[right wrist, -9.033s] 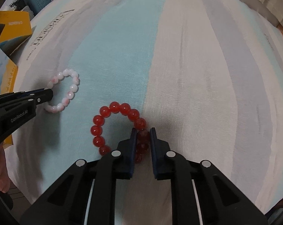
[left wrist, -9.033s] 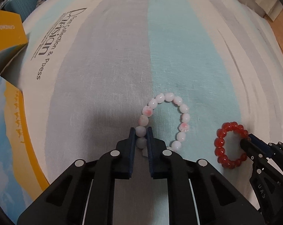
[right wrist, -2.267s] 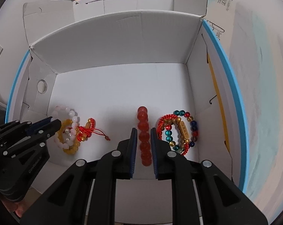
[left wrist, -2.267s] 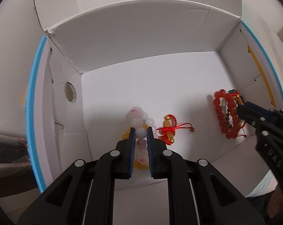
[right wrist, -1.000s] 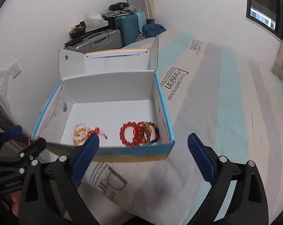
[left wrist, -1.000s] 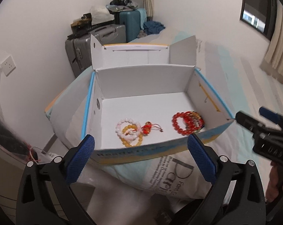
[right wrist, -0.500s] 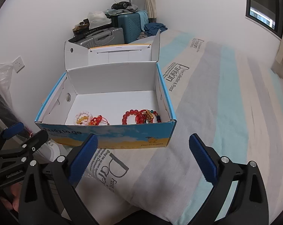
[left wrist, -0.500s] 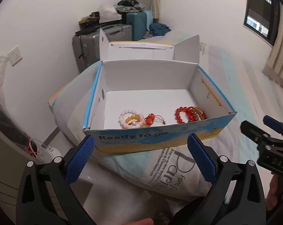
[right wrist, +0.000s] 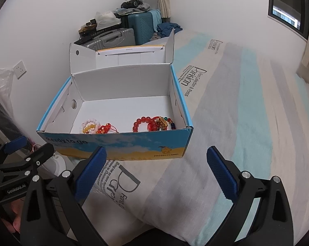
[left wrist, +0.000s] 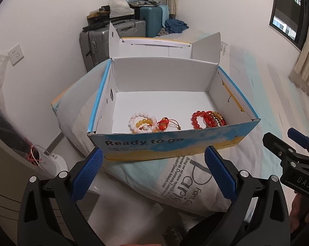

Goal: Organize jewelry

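From the left wrist: left gripper point(left wrist: 153, 170) spread wide, holding nothing, blue pads point(left wrist: 86, 173) far apart, hovering in front of the box point(left wrist: 170, 143) and apart from it. Box open, lid flap up behind, resting on the striped bed point(left wrist: 257, 94). Inside, near the front wall, two small heaps of jewelry, well apart: on the left a white bracelet point(left wrist: 141, 115) lying over a yellow one point(left wrist: 143, 122), with a red knotted cord bracelet point(left wrist: 164, 122) just beside; on the right a red bead bracelet point(left wrist: 197, 119) touching a brown-gold one point(left wrist: 217, 117). At the right edge, right gripper point(left wrist: 281, 141) also in view, its two tips parted – empty. Behind the box, grey suitcase point(left wrist: 97, 39) and teal suitcase point(left wrist: 152, 18) against the wall. From the right wrist: right gripper point(right wrist: 155, 165) wide open too, nothing between the pads point(right wrist: 221, 172), above the bed cover point(right wrist: 236, 112) in front of the box point(right wrist: 117, 145). Same jewelry on the box floor – white bracelet point(right wrist: 91, 121) and yellow one point(right wrist: 89, 127) at left with the red cord bracelet point(right wrist: 105, 128), red bead bracelet point(right wrist: 143, 121) at right beside mixed coloured beads point(right wrist: 166, 122). At lower left, left gripper point(right wrist: 29, 146) with tips apart, and below it part of a hand point(right wrist: 12, 222).
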### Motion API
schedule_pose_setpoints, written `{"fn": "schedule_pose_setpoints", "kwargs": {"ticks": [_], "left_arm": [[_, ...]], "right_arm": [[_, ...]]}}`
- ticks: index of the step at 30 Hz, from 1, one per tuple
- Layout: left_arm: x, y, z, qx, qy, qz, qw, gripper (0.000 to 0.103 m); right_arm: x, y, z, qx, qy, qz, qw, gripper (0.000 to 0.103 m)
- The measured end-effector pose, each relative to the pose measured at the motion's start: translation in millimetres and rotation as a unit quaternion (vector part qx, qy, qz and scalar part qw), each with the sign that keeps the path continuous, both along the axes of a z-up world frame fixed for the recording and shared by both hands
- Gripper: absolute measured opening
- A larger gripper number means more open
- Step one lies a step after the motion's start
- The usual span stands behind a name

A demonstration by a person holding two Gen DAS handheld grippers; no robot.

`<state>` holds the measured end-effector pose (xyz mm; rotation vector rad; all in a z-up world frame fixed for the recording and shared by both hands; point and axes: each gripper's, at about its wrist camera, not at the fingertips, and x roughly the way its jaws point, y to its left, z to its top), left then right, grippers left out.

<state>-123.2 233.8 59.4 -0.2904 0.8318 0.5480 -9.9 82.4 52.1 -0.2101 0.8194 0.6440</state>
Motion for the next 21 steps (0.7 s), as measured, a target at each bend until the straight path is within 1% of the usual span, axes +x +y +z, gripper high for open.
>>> {"fn": "schedule_pose_setpoints", "kwargs": {"ticks": [5, 15, 21], "left_arm": [[-0.4, 0.8, -2.3, -0.008, 0.000, 0.002, 1.0000, 0.097], [0.2, -0.8, -2.9, -0.004, 0.006, 0.008, 0.9999, 0.097], [0.4, -3.7, -4.5, -0.007, 0.006, 0.006, 0.9999, 0.097]], "right_arm": [[1.3, -2.1, -1.5, 0.000, 0.003, 0.000, 1.000, 0.094], [1.7, -1.4, -4.4, -0.002, 0.001, 0.002, 1.000, 0.094], [1.7, -2.3, -5.9, -0.003, 0.004, 0.003, 1.000, 0.094]]}}
